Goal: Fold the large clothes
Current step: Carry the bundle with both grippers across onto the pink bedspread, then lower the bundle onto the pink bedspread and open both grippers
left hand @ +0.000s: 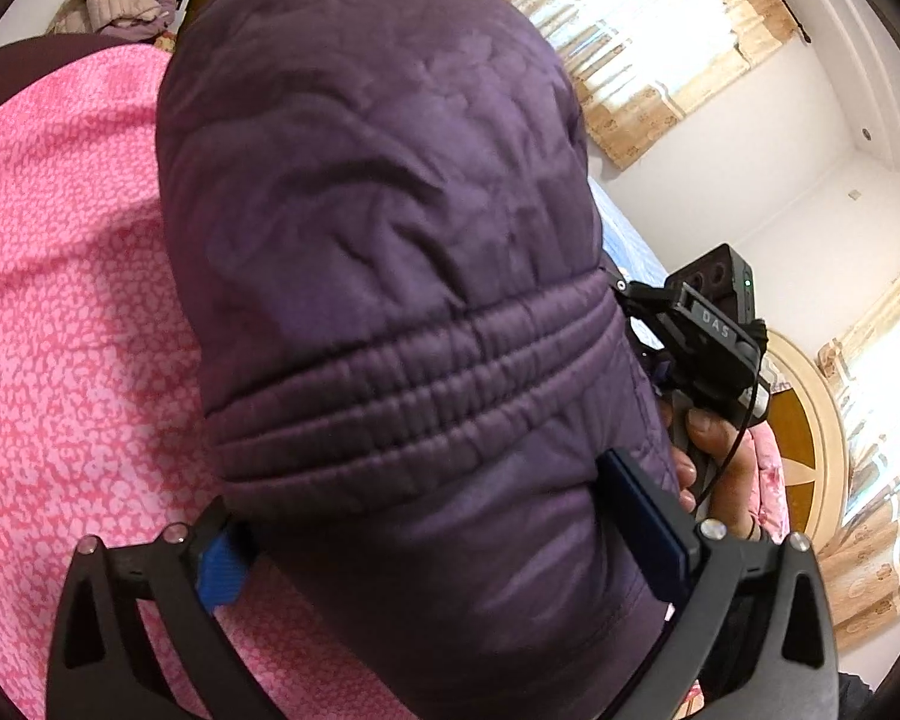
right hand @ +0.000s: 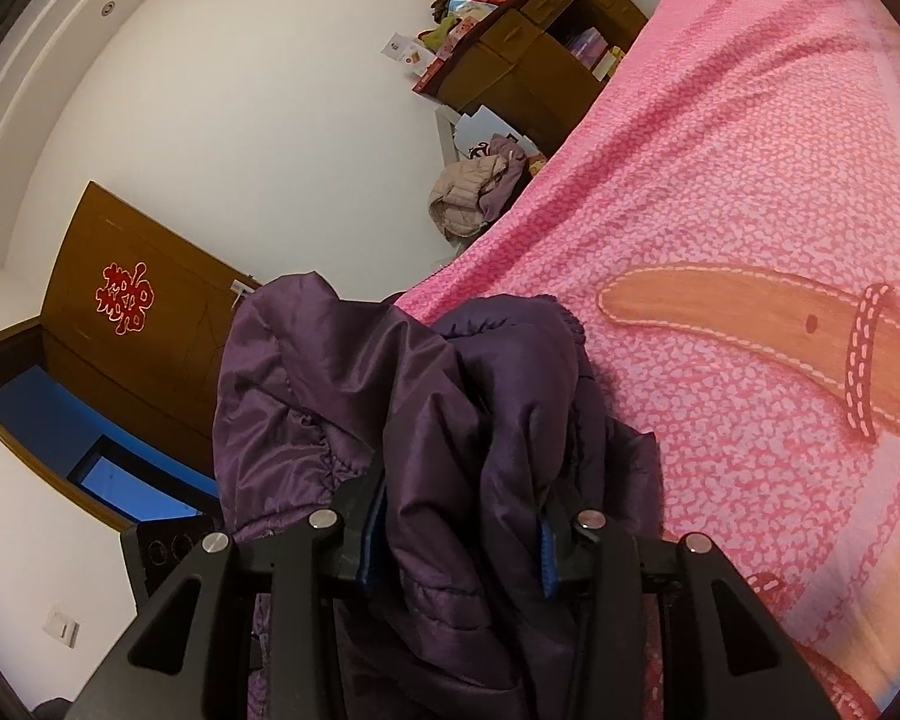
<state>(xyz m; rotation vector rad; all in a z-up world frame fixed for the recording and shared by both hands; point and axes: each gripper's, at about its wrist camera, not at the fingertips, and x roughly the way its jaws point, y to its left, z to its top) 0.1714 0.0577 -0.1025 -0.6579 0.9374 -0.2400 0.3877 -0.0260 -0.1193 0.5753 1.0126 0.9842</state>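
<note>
While both tools hold it above the pink bed [right hand: 750, 210], the purple quilted jacket [left hand: 390, 240] looks light, puffy, slippery; gathered seams grip best. Left tool [left hand: 444, 516] clamps a sleeve end; right tool [right hand: 459, 540] is closed on bunched fabric.

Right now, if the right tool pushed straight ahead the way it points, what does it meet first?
The dark purple quilted jacket itself: the right tool is already shut on a bunch of it, and the fabric fills the line ahead. Past that lies the pink patterned bedspread, though depth is unclear.
</note>
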